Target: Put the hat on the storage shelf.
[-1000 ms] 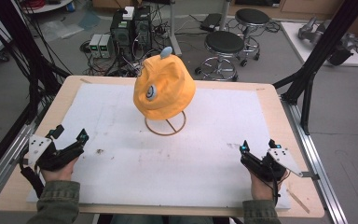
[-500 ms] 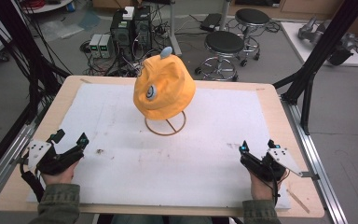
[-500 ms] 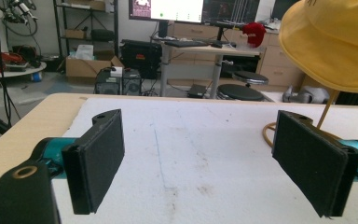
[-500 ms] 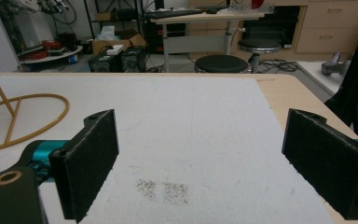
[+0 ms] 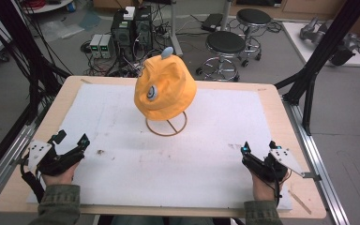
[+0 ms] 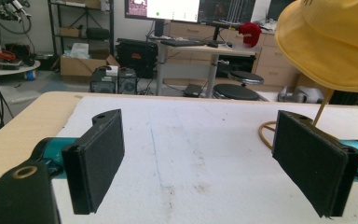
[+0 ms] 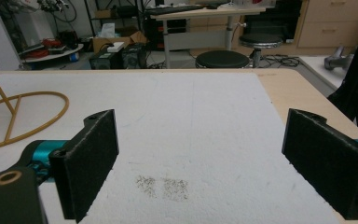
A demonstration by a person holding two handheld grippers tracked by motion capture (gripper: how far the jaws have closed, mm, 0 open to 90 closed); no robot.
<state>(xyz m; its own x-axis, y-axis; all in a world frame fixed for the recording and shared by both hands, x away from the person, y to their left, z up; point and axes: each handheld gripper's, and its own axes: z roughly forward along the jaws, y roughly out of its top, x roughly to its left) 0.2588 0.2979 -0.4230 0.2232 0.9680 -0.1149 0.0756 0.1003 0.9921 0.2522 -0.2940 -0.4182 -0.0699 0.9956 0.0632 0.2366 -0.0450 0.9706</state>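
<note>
Well apart, 2 open tongs, yellow hat (image 5: 166, 89) on wire stand (image 5: 166, 124) between.

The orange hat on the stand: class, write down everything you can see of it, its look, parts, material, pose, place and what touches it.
The orange hat looks like soft fabric, rounded, with a brim hanging downward all round. A round eye-like patch sits on its side and a small blue-grey nub on top. It sits slightly tilted on a thin gold wire stand with a ring base, at the middle far part of the white mat. The stand alone touches it; both grippers are near the front edge, apart from it.
</note>
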